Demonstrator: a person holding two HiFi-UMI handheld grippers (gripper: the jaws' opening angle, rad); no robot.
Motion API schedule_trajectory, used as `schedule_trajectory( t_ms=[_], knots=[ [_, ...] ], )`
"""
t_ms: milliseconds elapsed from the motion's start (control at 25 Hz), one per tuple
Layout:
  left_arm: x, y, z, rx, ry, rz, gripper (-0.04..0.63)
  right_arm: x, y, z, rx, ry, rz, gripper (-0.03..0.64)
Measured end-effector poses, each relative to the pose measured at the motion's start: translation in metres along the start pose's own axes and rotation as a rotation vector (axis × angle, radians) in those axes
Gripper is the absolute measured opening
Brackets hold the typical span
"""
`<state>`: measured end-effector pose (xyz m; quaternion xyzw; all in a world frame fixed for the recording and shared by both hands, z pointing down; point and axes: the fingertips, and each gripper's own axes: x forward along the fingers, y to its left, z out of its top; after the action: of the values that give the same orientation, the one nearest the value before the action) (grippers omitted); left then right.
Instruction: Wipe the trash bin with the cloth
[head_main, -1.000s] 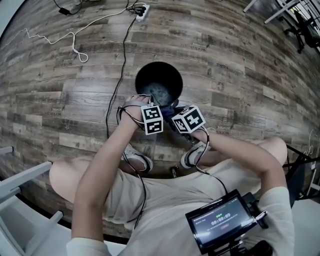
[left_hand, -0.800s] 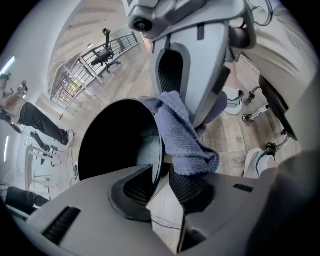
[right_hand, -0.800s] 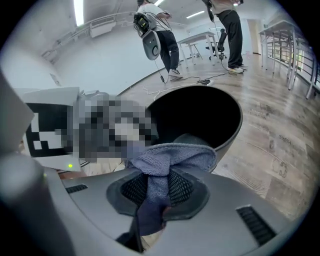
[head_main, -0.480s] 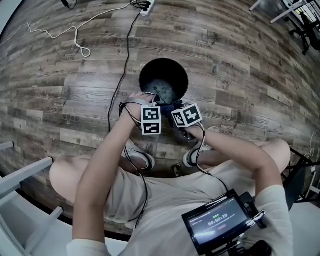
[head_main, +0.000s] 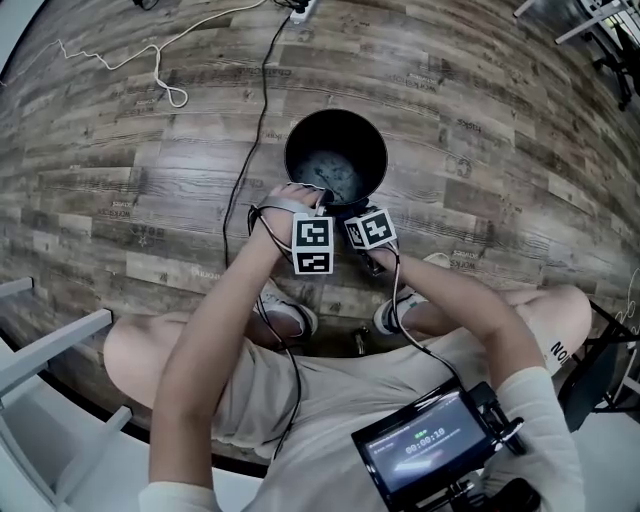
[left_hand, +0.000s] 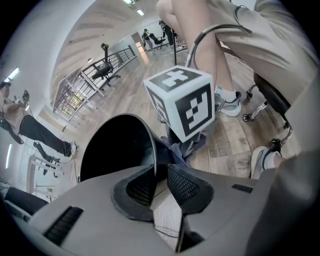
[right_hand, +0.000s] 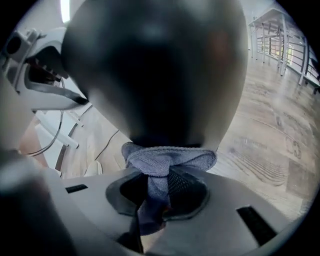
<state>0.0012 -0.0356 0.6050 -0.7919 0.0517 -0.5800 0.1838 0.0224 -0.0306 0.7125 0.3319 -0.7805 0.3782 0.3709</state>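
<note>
A round black trash bin (head_main: 336, 160) stands upright on the wood floor. My left gripper (left_hand: 159, 175) sits over its near rim (left_hand: 152, 150). Its jaws have just been closing, with the rim's thin edge between the pads, and they now grip it. My right gripper (right_hand: 160, 172) is shut on a bunched blue-grey cloth (right_hand: 162, 160), which presses against the bin's dark outer wall (right_hand: 160, 75), low on the near side. In the head view both marker cubes, left (head_main: 313, 246) and right (head_main: 370, 230), hide the fingertips. The left gripper view shows the cloth (left_hand: 182, 147) under the right cube.
A black cable (head_main: 250, 150) and a white cord (head_main: 160, 80) run over the floor left of the bin. The seated person's shoes (head_main: 290, 318) (head_main: 400, 310) rest just behind the grippers. A white frame (head_main: 50, 350) stands at left. A screen device (head_main: 425, 445) is at lower right.
The right gripper has sunk with the cloth down the bin's near wall, its cube shifting closer to the left cube. The left gripper has stayed at the rim.
</note>
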Motion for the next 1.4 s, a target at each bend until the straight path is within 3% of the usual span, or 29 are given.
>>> schedule_trajectory(
  t_ms=[440,760,840,880,960,1120,1320,1400],
  knots=[
    [0.002,0.005,0.007,-0.049,-0.021,0.011,0.083,0.062,-0.034,-0.033,-0.046,0.073,-0.063,0.077],
    [0.002,0.004,0.008,-0.104,-0.039,0.009,0.086,0.059,-0.030,-0.038,-0.069,0.108,-0.055,0.077],
    [0.001,0.000,0.008,-0.102,-0.051,-0.017,0.115,0.048,-0.022,-0.039,-0.093,0.116,-0.040,0.077],
    [0.000,-0.001,0.008,-0.098,-0.054,-0.035,0.168,0.042,-0.017,-0.039,-0.105,0.117,-0.025,0.077],
    [-0.003,-0.002,0.004,-0.079,-0.051,-0.061,0.226,0.026,-0.007,-0.038,-0.126,0.115,0.006,0.077],
    [-0.004,-0.003,-0.020,0.024,0.007,-0.093,0.236,-0.010,0.008,-0.034,-0.152,0.116,0.046,0.077],
    [0.006,0.010,-0.047,0.139,0.093,0.008,0.229,-0.054,0.024,-0.018,-0.195,0.092,0.097,0.077],
    [0.007,0.012,-0.047,0.185,0.103,0.033,0.167,-0.075,0.030,-0.007,-0.199,0.071,0.112,0.077]
  ],
)
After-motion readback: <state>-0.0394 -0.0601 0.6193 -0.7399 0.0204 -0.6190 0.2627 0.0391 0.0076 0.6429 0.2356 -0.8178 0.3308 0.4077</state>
